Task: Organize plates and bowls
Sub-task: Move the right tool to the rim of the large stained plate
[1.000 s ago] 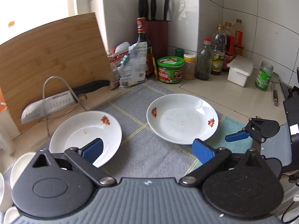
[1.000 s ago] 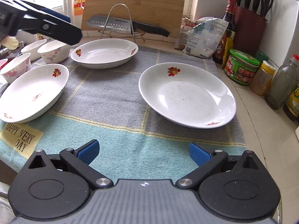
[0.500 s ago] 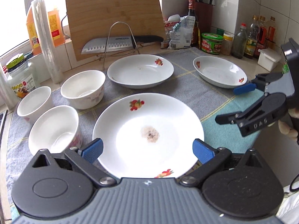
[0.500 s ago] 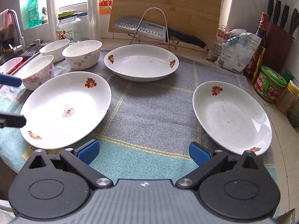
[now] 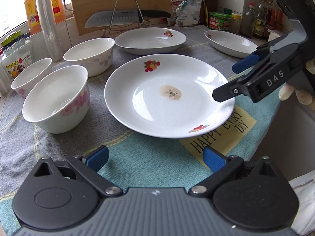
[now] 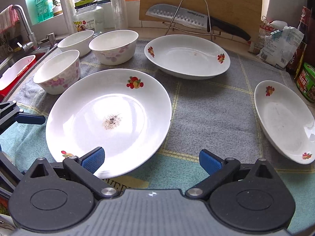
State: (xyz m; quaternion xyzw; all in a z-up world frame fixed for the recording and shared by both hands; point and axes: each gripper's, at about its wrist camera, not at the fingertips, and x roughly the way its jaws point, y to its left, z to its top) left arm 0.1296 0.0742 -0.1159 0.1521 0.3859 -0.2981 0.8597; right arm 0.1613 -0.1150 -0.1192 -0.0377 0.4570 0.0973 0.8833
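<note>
Left wrist view
Plates: three. The near plate (image 5: 169, 96), with a brown stain at its middle, lies on the cloth (image 5: 137, 157) straight ahead; the far plate (image 5: 150, 40) sits behind it; the side plate (image 5: 230, 43) sits at the back right.
Bowls: three, grouped left of the near plate: the front bowl (image 5: 56, 100), the middle bowl (image 5: 31, 76) and the back bowl (image 5: 89, 55).
Left gripper (image 5: 155, 158): wide open, empty, low over the cloth just short of the near plate's rim.
Right gripper (image 5: 234, 80): side on at the right, jaws apart, its lower finger over the near plate's right rim; whether it touches cannot be told.
Edges: the cloth's right border lies just beyond the near plate, with a drop past it.
Open room: a bare strip of cloth between the plate and the left gripper.

Right wrist view
Plates: the same three; the near plate (image 6: 108, 120) ahead left, the far plate (image 6: 187, 57) behind, the side plate (image 6: 285, 122) at the right.
Bowls: three at the back left (image 6: 58, 72), (image 6: 75, 41), (image 6: 113, 46).
Right gripper (image 6: 151, 160): wide open, empty, its left finger over the near plate's rim.
Left gripper (image 6: 19, 118): partly visible at the left edge.
Edges: a sink (image 6: 17, 68) borders the cloth on the left.
Open room: a wide bare stretch of cloth (image 6: 212, 114) between the near and side plates.
</note>
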